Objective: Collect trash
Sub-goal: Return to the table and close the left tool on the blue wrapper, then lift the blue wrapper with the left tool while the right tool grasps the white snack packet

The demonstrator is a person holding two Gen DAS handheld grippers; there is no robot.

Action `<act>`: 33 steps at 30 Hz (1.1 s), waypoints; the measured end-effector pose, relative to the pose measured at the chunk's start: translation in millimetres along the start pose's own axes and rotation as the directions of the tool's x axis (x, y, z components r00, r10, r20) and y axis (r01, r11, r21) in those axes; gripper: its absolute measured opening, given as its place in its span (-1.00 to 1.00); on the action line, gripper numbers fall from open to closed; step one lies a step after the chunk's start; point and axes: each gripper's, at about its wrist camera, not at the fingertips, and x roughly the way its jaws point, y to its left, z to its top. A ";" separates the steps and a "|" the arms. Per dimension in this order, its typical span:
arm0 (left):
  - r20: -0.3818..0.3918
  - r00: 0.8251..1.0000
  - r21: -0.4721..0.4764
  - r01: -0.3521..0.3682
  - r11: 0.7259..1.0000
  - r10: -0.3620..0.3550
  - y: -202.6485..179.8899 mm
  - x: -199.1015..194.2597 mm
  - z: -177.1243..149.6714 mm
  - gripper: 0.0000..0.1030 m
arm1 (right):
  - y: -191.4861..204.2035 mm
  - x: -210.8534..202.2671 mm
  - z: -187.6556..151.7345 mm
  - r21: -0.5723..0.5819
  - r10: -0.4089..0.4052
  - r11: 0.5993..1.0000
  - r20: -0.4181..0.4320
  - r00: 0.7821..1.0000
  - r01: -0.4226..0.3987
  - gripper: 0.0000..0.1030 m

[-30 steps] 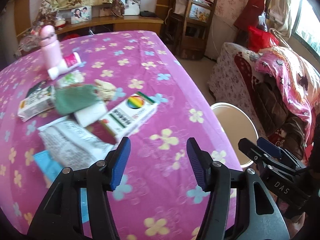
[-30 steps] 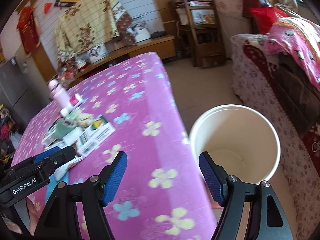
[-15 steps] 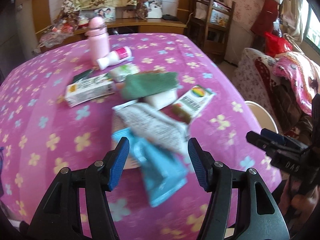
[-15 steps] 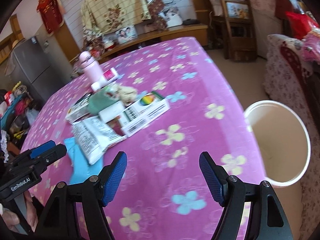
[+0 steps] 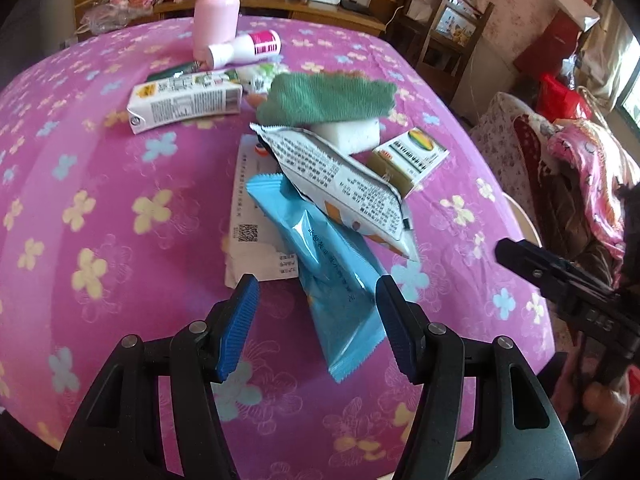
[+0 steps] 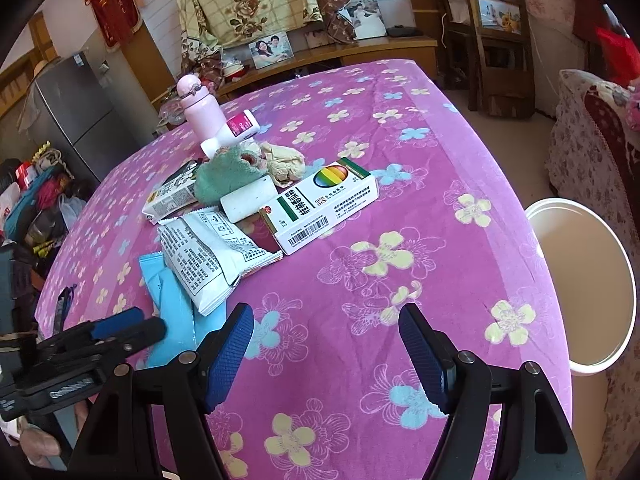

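I've swung my left tongs (image 5: 316,326) off the white bin (image 6: 588,284) onto the crinkly blue plastic wrapper (image 5: 320,264), now between their wide, empty jaws. Right tongs (image 6: 326,354) hang wide, empty over purple cloth (image 6: 400,280); first pickup next.

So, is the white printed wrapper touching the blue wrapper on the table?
Touching. In the left wrist view the white printed wrapper lies across the upper end of the blue wrapper, overlapping it with no gap; the right wrist view shows the same overlap.

The left claw (image 5: 316,322) hangs open above a blue wrapper (image 5: 320,268) on the flowered pink tablecloth (image 5: 100,200).
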 end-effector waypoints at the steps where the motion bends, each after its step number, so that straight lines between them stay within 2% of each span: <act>1: -0.002 1.000 -0.001 0.001 1.000 -0.001 -1.6 3.4 0.8 0.16 | -1.2 -0.3 0.2 0.002 0.001 1.000 0.001 1.000 -0.001 0.42; 8: -0.011 1.000 -0.012 0.007 1.000 -0.008 -8.3 19.3 8.2 0.14 | -8.0 3.7 -0.5 0.029 0.005 1.000 -0.012 1.000 -0.005 0.42; 9: -0.007 1.000 -0.014 0.015 1.000 -0.015 -7.3 19.5 9.1 0.02 | -7.9 4.4 -0.5 0.029 0.007 1.000 -0.014 1.000 -0.006 0.42; 10: -0.005 1.000 -0.015 0.025 1.000 -0.025 -5.2 19.1 9.7 -0.21 | -7.3 5.0 -0.4 0.028 0.009 1.000 -0.015 1.000 -0.008 0.42; 12: 0.000 0.999 -0.014 0.043 0.999 -0.043 -2.8 15.8 10.9 -0.41 | -4.5 5.9 0.5 0.024 0.018 1.000 -0.016 1.000 -0.018 0.42; 15: -0.008 0.999 -0.021 0.050 0.999 -0.050 4.8 9.8 12.8 -0.50 | 3.5 9.9 2.7 0.013 0.049 0.999 -0.022 0.999 -0.049 0.42; 18: -0.005 0.999 -0.009 0.033 0.999 -0.033 15.3 -0.9 11.8 -0.52 | 13.4 15.4 5.4 0.007 0.103 0.995 -0.035 0.994 -0.103 0.42; 22: 0.001 1.000 0.014 0.001 1.000 -0.001 29.7 -18.4 7.6 -0.53 | 35.6 25.9 13.3 -0.060 0.149 0.987 -0.053 0.987 -0.152 0.42; 28: -0.001 0.999 0.015 -0.032 0.999 0.032 56.9 -37.0 -1.1 -0.53 | 63.9 56.3 28.9 -0.199 0.148 0.965 -0.129 0.980 -0.172 0.53; 33: -0.003 0.999 -0.011 -0.043 0.999 0.043 75.6 -44.8 -2.4 -0.53 | 70.3 82.9 36.7 -0.237 0.151 0.952 -0.187 0.971 -0.193 0.55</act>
